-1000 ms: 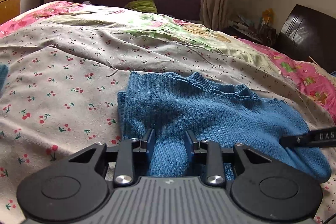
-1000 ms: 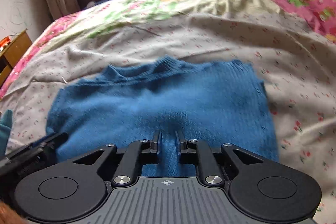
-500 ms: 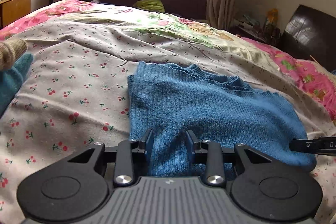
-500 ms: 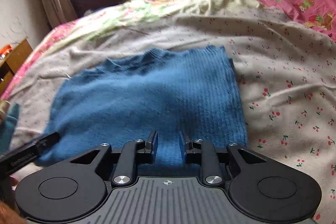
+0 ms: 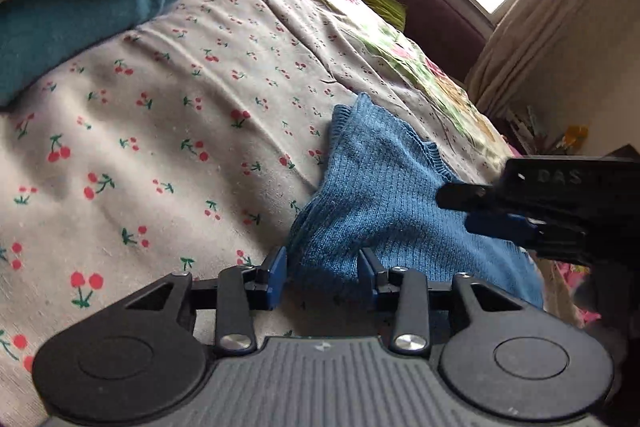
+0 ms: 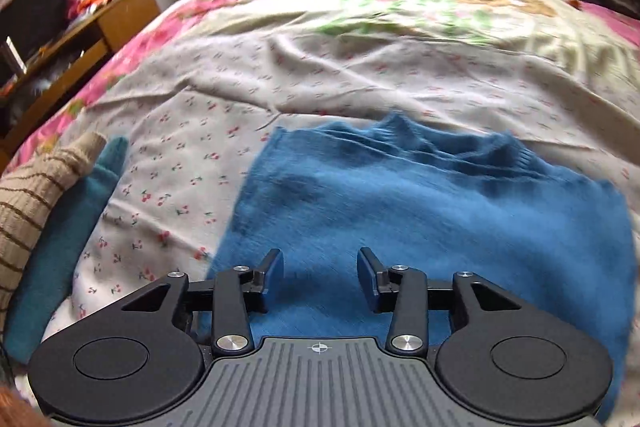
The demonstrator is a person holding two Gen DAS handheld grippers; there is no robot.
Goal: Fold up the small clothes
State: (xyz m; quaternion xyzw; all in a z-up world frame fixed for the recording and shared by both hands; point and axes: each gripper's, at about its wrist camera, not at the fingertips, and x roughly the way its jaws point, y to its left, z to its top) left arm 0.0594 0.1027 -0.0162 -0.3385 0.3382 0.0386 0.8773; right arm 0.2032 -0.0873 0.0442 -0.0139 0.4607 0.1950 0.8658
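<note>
We have the folded blue ribbed-knit sweater (image 6: 420, 227) lying on the bed's cherry-print cotton sheet (image 5: 160, 131), its ribbed collar at the far edge, and both our tongs are letting go of it. The left tongs (image 5: 322, 277) stand apart and are opening, with the sweater's near left corner bunched between the blue pads but, as far as we can tell, no longer pinched. The right tongs (image 6: 320, 275) are also opening, with nothing between them; they hover over the sweater's near middle, and their dark body (image 5: 552, 203) crosses the right of the left view.

To finish this release well, we judge we should spread the left tongs fully before pulling back, so the pads do not drag that raised corner and undo the fold. Then a light press along the lumpy left edge would flatten it.

The knit is thick, soft and stretchy, with fine vertical ribs; it holds bumps rather than lying crisp. The sheet beneath is thin and wrinkled, likely to slide with the sweater. At the far left a beige brown-striped knit (image 6: 36, 195) rests on a teal knit garment (image 6: 72, 239), well apart from our work.
</note>
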